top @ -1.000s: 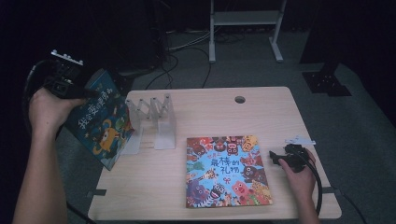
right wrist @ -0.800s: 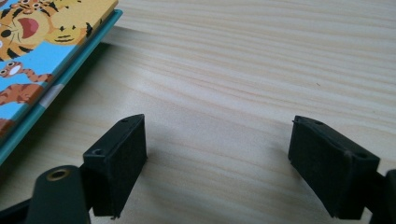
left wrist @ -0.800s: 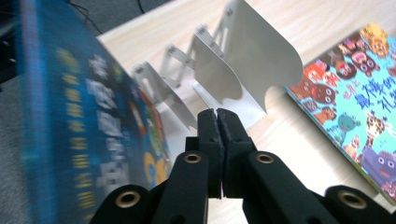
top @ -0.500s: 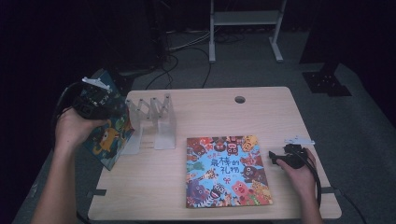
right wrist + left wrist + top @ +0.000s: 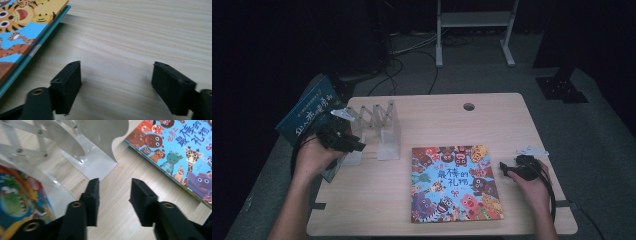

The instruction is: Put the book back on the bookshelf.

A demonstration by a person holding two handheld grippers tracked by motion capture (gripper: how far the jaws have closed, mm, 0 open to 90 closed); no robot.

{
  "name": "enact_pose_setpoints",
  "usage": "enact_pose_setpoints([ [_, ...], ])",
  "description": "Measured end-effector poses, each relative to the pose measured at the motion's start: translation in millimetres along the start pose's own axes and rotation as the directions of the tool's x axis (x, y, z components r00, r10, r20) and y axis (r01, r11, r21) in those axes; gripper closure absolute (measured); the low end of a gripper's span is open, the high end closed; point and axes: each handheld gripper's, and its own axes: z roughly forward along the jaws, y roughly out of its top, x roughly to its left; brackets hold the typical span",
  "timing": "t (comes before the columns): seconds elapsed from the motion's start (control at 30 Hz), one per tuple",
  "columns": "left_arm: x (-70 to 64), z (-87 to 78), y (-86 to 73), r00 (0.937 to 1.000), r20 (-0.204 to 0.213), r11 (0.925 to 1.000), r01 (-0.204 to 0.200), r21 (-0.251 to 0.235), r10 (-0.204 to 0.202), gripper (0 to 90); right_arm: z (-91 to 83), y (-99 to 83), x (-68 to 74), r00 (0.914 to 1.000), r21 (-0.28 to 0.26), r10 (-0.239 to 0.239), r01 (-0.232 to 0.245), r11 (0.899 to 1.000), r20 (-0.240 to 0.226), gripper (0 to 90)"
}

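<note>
A: High view first. What has changed?

B: A second ago the left gripper (image 5: pixel 343 141) was up at the far left, off the tabletop (image 5: pixel 492 120), with the blue book (image 5: pixel 307 112). It has since swung in beside the clear book rack (image 5: pixel 379 127), and the blue book now leans at the rack's left end. I'd judge that book as placed. The picture book (image 5: pixel 454 182) lies flat in the middle, as it did before, so it looks like the next one to go.

A: And the right gripper (image 5: pixel 512 170)?

B: Barely moved; it rests just beside the picture book's right edge.

A: Left gripper view?

B: Its jaws stand partly open and hold nothing, with bare wood between them. The rack's clear base (image 5: pixel 95 162) is just ahead, the leaning book's cover (image 5: pixel 20 195) at the left, and the picture book (image 5: pixel 180 152) at the upper right.

A: Right gripper view?

B: Jaws wide apart, empty, low over the wood. The picture book's corner (image 5: pixel 27 32) lies to their left, not touching.
</note>
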Motion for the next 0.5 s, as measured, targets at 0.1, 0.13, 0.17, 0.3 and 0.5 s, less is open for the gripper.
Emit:
enact_pose_setpoints([
  [0.1,-8.6,14.8,-5.2,0.9994,0.017,0.9996,-0.029,-0.002,0.030,50.3,-4.0,1.3,2.4,0.9999,0.009,-0.005,0.005,1.000,-0.015,34.2],
  [0.13,-10.3,18.5,-6.2,0.9991,0.023,0.9994,-0.036,-0.004,0.036,48.2,-6.4,2.2,4.2,0.9998,0.006,-0.004,0.004,1.000,-0.020,34.6],
  [0.17,-13.9,24.4,-7.9,0.9983,0.029,0.9987,-0.051,-0.008,0.051,45.5,-8.0,2.9,5.1,0.9997,0.001,-0.005,0.005,1.000,-0.022,35.4],
  [0.3,-24.5,42.7,-13.6,0.9961,0.038,0.9968,-0.080,-0.004,0.080,38.2,-18.6,9.5,12.7,0.9967,-0.024,0.021,-0.023,0.999,-0.078,37.4],
  [0.5,-37.3,74.2,-20.8,0.9941,0.056,0.9956,-0.093,0.007,0.092,32.1,-26.2,21.7,27.5,0.9868,-0.031,0.038,-0.044,0.999,-0.158,39.4],
])
